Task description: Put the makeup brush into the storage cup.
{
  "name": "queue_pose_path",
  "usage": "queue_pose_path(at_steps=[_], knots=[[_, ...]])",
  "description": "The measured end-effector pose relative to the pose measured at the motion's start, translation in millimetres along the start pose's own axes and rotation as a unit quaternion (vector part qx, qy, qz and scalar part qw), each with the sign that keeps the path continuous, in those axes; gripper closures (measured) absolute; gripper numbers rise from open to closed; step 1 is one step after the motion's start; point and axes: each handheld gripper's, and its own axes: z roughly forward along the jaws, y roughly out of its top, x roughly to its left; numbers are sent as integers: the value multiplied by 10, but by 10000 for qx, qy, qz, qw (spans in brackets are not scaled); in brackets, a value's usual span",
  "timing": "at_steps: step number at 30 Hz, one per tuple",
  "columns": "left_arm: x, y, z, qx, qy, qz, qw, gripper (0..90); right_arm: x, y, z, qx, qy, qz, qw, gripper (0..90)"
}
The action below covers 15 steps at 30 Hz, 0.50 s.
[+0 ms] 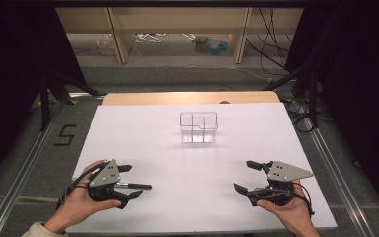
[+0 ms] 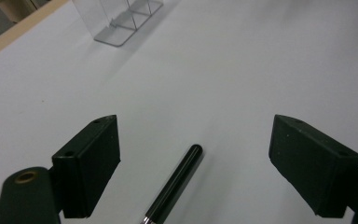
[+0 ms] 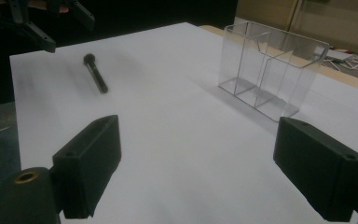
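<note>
A slim black brush point(image 1: 134, 186) with a silver collar lies on the white table point(image 1: 187, 163) at the near left. My left gripper point(image 1: 132, 180) stands open around it, jaws on either side and not touching. In the left gripper view the brush handle point(image 2: 177, 182) lies between the wide-apart pads point(image 2: 98, 158). A clear divided organizer point(image 1: 198, 127) stands upright at the table's middle, toward the far side. My right gripper point(image 1: 243, 176) is open at the near right with nothing in it. From the right gripper view point(image 3: 196, 140) the brush point(image 3: 96, 73) and the organizer point(image 3: 270, 70) lie ahead.
A wooden strip point(image 1: 187, 97) borders the table's far edge. Metal rails point(image 1: 29, 158) run along both sides on the floor, with a "5" mark point(image 1: 65, 134) at the left. Shelf legs and cables point(image 1: 271, 44) stand beyond the table.
</note>
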Motion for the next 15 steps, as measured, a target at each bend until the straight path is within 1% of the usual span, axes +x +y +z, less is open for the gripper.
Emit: queue_pose_path(at_steps=[1,2,4,6,7,8,9,10,11,12,13,14,15], knots=[[16,12,8,159,-19,117,9998,166,-9,1,-4,37,-5,-36,10000,159],[41,27,14,374,-19,243,9990,166,-7,-5,9,-16,-16,-25,10000,159],[76,45,51,651,-17,386,9971,180,-10,-1,-1,50,7,-24,10000,159],[136,74,111,1047,-144,554,9929,230,-9,-1,3,28,-3,-23,10000,159],[136,74,111,1047,-144,554,9929,240,-9,-1,3,28,-3,-23,10000,159],[158,87,132,1191,-165,606,9909,240,-8,-1,1,48,9,-16,10000,159],[176,95,149,1352,-230,628,9886,273,-12,-3,5,59,-2,-30,10000,159],[194,103,177,1504,-251,671,9860,273,-12,-3,5,59,-2,-30,10000,159],[225,116,206,1747,-268,857,9805,305,-16,0,-9,141,-25,-44,9999,159],[240,126,225,1904,-267,976,9765,305,-16,0,-9,141,-25,-44,9999,159],[259,138,257,2123,-312,1112,9704,309,-15,0,-10,140,-21,-34,9999,159],[282,155,316,2447,-394,1327,9597,326,-15,-9,12,-5,6,0,10000,159],[282,155,316,2447,-394,1327,9597,332,-15,-9,12,-5,6,0,10000,159]])
